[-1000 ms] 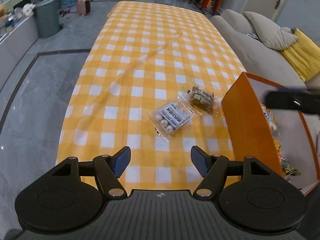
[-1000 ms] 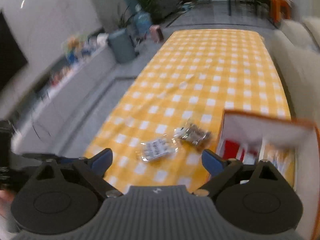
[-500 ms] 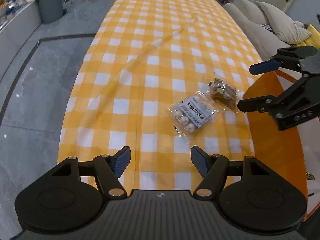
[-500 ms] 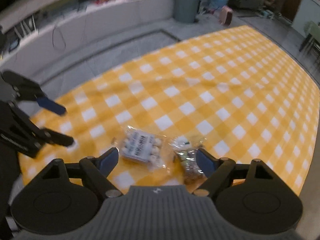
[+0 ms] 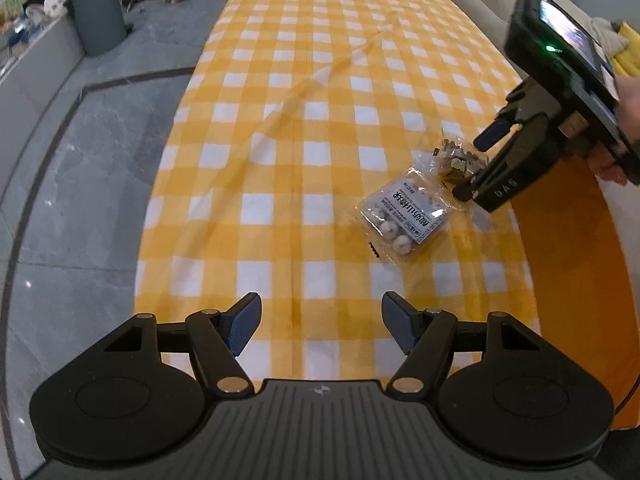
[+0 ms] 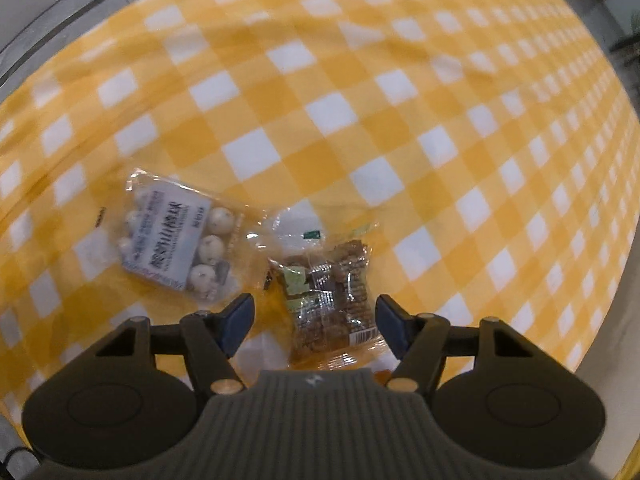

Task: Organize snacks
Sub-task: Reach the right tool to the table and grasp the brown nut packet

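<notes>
Tablecloth point(image 6: 328, 112), yellow check and creased, lies under everything and could bunch or drag if a fingertip catches a fold while closing. Ahead and to the right of the left claw point(image 5: 321, 326) stands the orange box point(image 5: 568, 264), probably where the snacks are to go; a careless swing of the loaded arm could knock its wall. The right claw point(image 6: 314, 322) hangs wide open with nothing in it, its fingers on either side of the near end of the brown snack bag point(image 6: 328, 288). The slippery wrapper could squirt out, or be nipped by a corner only and fall on the lift. Just beyond the right claw's left finger lies the bag of white balls point(image 6: 176, 248), which a skewed approach could nudge. The left claw, also wide open and empty, waits well back from both bags
</notes>
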The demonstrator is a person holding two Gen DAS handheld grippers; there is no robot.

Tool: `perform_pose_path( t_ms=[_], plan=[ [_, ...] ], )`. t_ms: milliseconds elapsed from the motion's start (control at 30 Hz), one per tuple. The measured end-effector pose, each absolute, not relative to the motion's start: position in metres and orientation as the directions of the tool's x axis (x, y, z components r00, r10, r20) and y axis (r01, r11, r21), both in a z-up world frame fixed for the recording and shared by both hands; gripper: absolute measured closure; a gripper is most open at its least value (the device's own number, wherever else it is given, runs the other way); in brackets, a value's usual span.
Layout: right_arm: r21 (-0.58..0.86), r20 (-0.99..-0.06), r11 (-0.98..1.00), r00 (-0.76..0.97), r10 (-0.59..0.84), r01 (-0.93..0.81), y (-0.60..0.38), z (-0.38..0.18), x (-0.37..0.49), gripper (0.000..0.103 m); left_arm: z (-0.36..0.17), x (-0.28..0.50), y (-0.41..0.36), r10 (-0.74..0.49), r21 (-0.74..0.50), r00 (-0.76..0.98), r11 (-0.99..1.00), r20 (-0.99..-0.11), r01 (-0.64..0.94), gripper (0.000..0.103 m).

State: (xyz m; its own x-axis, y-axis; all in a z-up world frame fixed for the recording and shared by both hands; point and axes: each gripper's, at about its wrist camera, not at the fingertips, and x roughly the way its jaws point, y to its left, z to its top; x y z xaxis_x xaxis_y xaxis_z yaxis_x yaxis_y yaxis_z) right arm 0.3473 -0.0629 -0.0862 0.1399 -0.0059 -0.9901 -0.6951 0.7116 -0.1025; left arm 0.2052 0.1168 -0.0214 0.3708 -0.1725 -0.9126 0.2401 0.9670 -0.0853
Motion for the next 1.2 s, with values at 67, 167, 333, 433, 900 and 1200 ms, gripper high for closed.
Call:
perform_pose_path(
  t_ms=[67,167,333,433,900,1200],
  plan=[
    [-0.099,-0.991,0.734,0.134,-0.011,-0.672,-0.064,-0.089,0.351,0.043,-0.021,0.205,0.117,-0.163,-0.073,0.376,0.968,-0.912,0.242,0.022],
    [-0.076,-0.993,0.841,0.113,-0.018,-0.536,-0.069,-0.090,0.355,0.056,-0.022,0.207,0.119,-0.155,-0.071,0.365,0.970,-0.918,0.233,0.022],
    [-0.068,-0.995,0.877,0.095,-0.025,-0.476,-0.066,-0.088,0.333,0.063,-0.022,0.206,0.124,-0.158,-0.084,0.354,0.973,-0.922,0.214,0.022],
    [-0.015,-0.998,0.897,0.066,0.016,-0.442,-0.065,-0.085,0.313,0.063,-0.023,0.206,0.126,-0.152,-0.086,0.346,0.977,-0.926,0.197,0.022],
    [0.089,-0.991,0.862,0.042,0.126,-0.500,-0.032,-0.083,0.188,0.030,-0.029,0.204,0.129,-0.142,-0.104,0.288,0.984,-0.947,0.143,0.022],
    [-0.173,-0.865,0.910,0.500,0.042,-0.375,0.007,-0.081,0.101,0.023,-0.023,0.203,0.143,-0.141,-0.119,0.307,0.989,-0.941,0.089,0.022]
  ],
)
